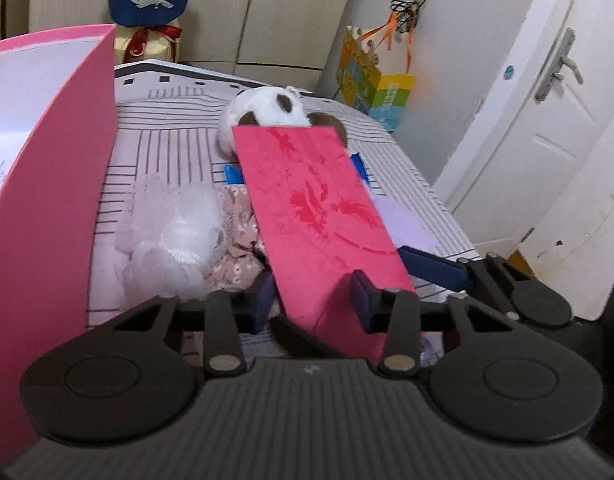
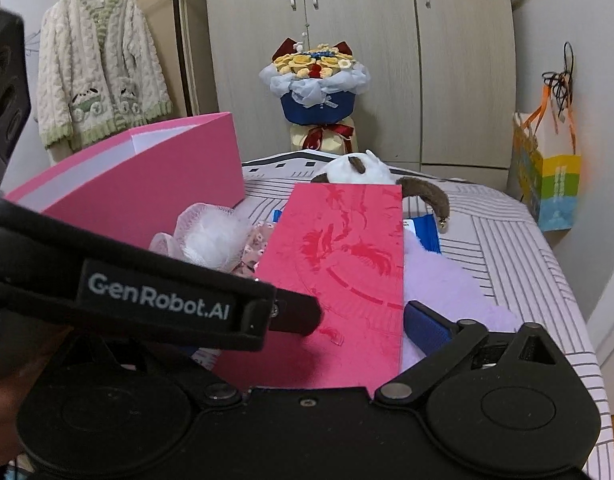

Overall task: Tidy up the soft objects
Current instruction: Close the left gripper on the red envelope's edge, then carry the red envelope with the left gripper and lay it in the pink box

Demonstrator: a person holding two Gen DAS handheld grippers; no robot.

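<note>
A long red envelope (image 1: 319, 216) with a darker red print is held in my left gripper (image 1: 311, 300), whose blue pads pinch its near end; it juts forward over the bed. In the right wrist view the same red envelope (image 2: 343, 264) lies between my right gripper's fingers (image 2: 427, 326), which stand wide apart; only the right blue finger shows, the left is hidden behind the left gripper's body (image 2: 155, 296). Soft objects lie under it: a white mesh puff (image 1: 179, 232), a floral pink cloth (image 1: 237, 248), a lilac fluffy piece (image 2: 447, 280) and a white-and-brown plush toy (image 1: 267, 112).
An open pink box (image 1: 59, 184) stands at the left on the striped bedspread (image 1: 179, 136). A blue-wrapped bouquet (image 2: 319, 92) stands behind the bed against the wardrobe. A colourful paper bag (image 2: 555, 184) hangs on the right wall. A white door (image 1: 547, 120) is at right.
</note>
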